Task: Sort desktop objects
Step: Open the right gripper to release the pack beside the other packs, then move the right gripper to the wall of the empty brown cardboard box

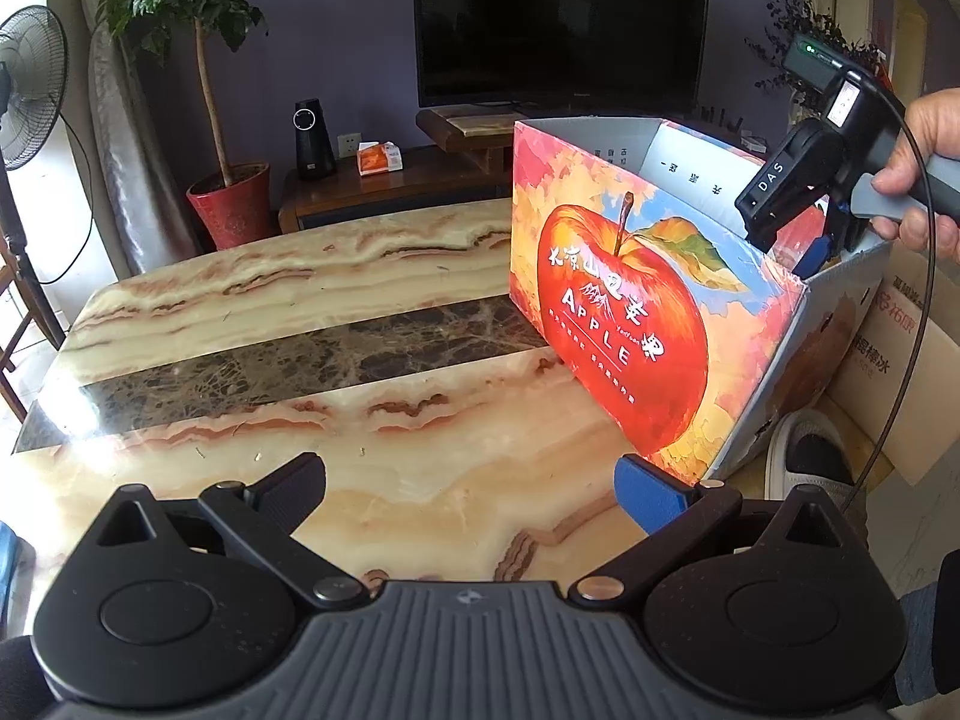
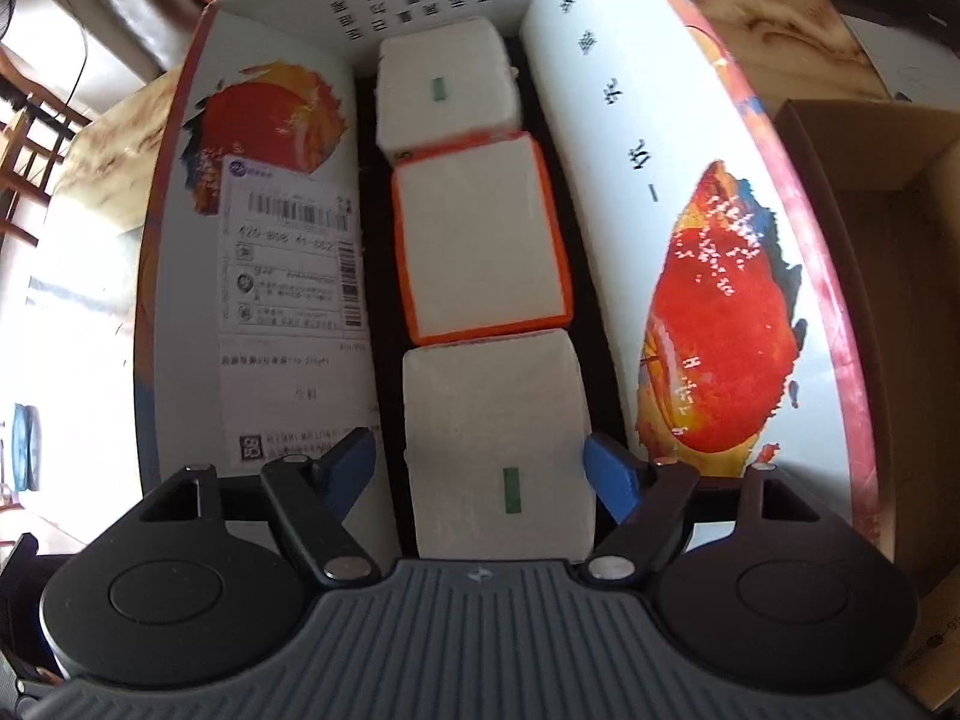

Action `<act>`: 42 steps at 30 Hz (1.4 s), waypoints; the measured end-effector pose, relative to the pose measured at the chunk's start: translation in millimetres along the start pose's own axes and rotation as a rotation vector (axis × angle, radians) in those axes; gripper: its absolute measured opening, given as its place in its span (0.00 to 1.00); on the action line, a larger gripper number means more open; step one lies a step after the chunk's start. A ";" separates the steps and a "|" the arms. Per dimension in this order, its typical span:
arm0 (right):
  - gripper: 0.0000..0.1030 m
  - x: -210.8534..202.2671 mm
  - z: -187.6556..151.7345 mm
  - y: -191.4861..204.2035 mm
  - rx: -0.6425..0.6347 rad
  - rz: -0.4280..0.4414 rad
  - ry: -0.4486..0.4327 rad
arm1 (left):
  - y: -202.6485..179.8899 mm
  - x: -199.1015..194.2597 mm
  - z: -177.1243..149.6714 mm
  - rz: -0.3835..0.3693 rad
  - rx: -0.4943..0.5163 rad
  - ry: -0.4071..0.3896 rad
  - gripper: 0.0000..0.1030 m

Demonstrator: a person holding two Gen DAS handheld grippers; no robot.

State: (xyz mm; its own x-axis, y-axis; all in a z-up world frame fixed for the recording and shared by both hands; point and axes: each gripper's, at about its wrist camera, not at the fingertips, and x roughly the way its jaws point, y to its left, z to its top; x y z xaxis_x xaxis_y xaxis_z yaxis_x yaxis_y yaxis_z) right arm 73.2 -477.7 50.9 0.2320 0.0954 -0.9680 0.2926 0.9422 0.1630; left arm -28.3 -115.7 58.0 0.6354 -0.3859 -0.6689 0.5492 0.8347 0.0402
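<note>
An apple-printed cardboard box (image 1: 630,324) stands on the marble table (image 1: 312,300) at the right. My right gripper (image 1: 816,252) reaches down into its open top. In the right wrist view three tissue packs lie in a row inside the box (image 2: 606,138): a white one (image 2: 447,84) at the far end, an orange-edged one (image 2: 480,246) in the middle, a white one (image 2: 498,444) nearest. My right gripper (image 2: 483,468) is open, its blue pads either side of the nearest pack without gripping it. My left gripper (image 1: 474,486) is open and empty above the table.
A brown cardboard box (image 2: 870,276) stands to the right of the apple box. A TV (image 1: 558,24), a speaker (image 1: 312,138), a potted plant (image 1: 228,204) and a fan (image 1: 30,90) stand beyond the table. A slippered foot (image 1: 810,462) is on the floor.
</note>
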 end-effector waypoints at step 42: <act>0.70 -66.3 -0.2 31.3 -0.342 -0.103 -0.190 | -1.5 3.1 -0.9 -0.013 -0.005 0.021 0.99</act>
State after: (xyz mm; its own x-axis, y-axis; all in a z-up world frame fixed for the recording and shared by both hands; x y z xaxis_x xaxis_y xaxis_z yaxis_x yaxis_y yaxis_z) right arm 66.9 -454.4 120.2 0.3944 -0.0362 -0.9182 0.0052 0.9993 -0.0371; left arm -27.6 -117.8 55.1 0.6163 -0.3888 -0.6848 0.5548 0.8315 0.0272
